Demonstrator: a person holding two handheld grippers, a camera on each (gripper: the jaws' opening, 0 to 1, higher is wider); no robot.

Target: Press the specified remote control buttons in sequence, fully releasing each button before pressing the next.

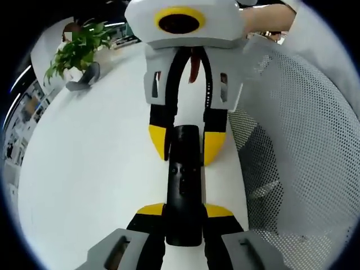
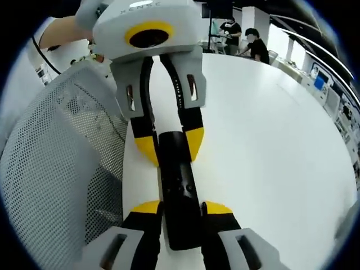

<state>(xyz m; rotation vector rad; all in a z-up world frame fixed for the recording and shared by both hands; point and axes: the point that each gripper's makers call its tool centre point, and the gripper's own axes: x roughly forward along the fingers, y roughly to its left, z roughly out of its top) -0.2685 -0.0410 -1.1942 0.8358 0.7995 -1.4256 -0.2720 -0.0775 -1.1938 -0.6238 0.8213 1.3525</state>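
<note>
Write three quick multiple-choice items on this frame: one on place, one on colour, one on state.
1. Where is the potted plant?
A. on the white table
B. on the mesh chair
C. on the floor

2. What colour are the gripper jaw tips?
A. red
B. yellow
C. blue

3. How is the black remote control held?
A. lying free
B. by one gripper
C. by both, one at each end

Key: 1 A, it stands on the tabletop; 2 B, yellow pads on the left gripper and right gripper; 3 C, jaws flank both ends.

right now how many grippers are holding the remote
2. The left gripper clamps one end of the black remote and the right gripper clamps the other end, facing each other above the white table.
</note>
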